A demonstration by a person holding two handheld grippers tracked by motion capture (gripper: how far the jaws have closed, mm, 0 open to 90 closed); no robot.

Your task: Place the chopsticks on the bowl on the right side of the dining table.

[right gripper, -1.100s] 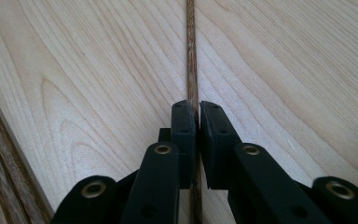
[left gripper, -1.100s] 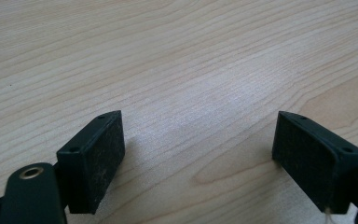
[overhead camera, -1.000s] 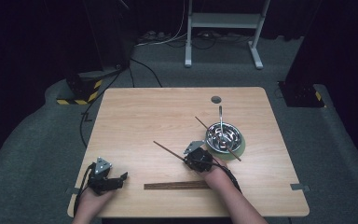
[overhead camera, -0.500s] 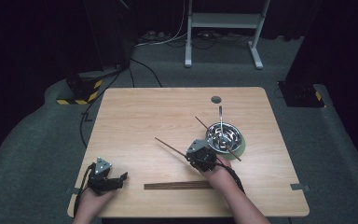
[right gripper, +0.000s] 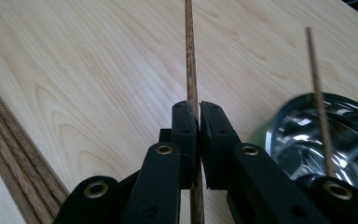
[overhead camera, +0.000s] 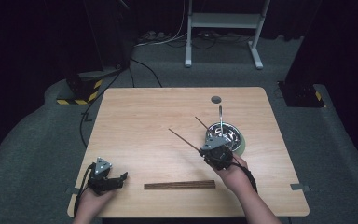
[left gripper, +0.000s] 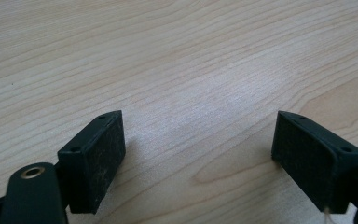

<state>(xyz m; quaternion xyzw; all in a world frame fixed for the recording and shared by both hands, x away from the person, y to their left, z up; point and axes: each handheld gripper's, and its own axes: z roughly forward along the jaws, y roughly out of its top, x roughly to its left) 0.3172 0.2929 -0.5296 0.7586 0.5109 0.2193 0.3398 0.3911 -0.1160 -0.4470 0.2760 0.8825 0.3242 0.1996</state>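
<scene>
My right gripper [overhead camera: 207, 150] hangs over the table just left of a steel bowl [overhead camera: 227, 134], shut on a thin brown chopstick [overhead camera: 183, 139] that slants up and to the left. In the right gripper view the jaws [right gripper: 197, 108] pinch that chopstick [right gripper: 189, 60] near its lower end. A second chopstick [right gripper: 318, 98] leans in the bowl [right gripper: 303, 140]. My left gripper [overhead camera: 118, 179] rests at the table's near left corner, open, with bare wood between its jaws [left gripper: 198, 140].
A flat bundle of dark wooden chopsticks [overhead camera: 179, 185] lies near the front edge, left of my right hand. A metal utensil handle [overhead camera: 220, 115] sticks out of the bowl. A round hole [overhead camera: 216, 99] sits in the far part of the wooden table [overhead camera: 144, 121].
My right gripper has risen and moved right toward the bowl, carrying the chopstick with it. The left gripper has stayed put.
</scene>
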